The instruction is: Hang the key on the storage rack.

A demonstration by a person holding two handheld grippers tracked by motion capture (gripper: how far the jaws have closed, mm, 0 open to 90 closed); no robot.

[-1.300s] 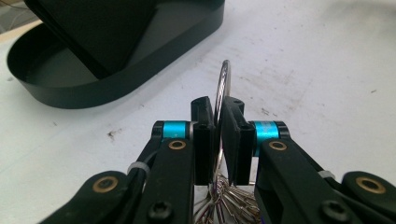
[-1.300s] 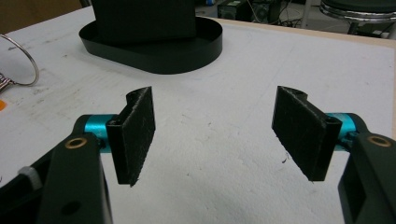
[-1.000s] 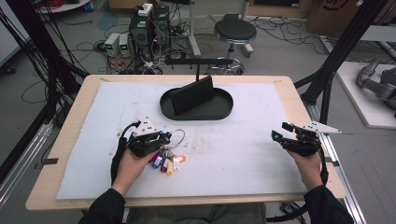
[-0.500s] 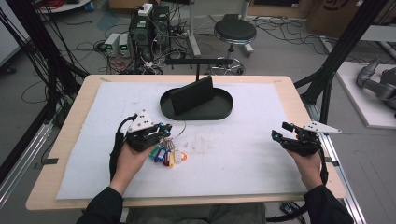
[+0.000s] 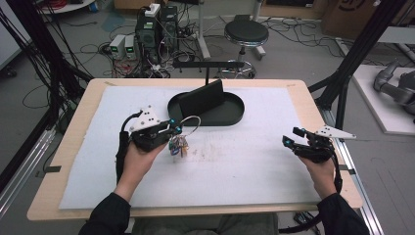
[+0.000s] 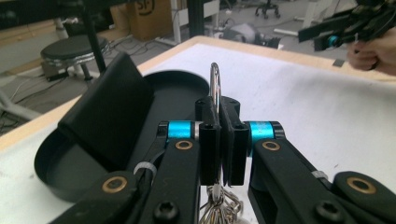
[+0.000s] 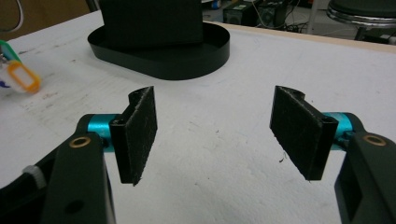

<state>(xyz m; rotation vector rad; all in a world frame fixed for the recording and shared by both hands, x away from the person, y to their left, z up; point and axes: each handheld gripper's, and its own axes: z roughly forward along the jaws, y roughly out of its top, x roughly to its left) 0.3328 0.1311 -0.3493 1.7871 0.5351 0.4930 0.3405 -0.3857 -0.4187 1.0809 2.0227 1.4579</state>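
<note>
High view: your left claw (image 5: pixel 174 129) clamped key ring (image 5: pixel 191 124), keys (image 5: pixel 178 144) dangling above counter (image 5: pixel 244 161) beside black tray (image 5: pixel 230 112). Your right claw (image 5: pixel 292 138) gaped wide, empty, level, well apart.

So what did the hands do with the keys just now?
The left hand-held gripper, shut on the key ring, lifted the bunch of keys off the white mat and carried it toward the black tray. The right hand-held gripper stayed open, in place.

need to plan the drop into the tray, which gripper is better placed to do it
Left. The left gripper is shut on the key ring beside the black tray; the right gripper is open, farther off.
</note>
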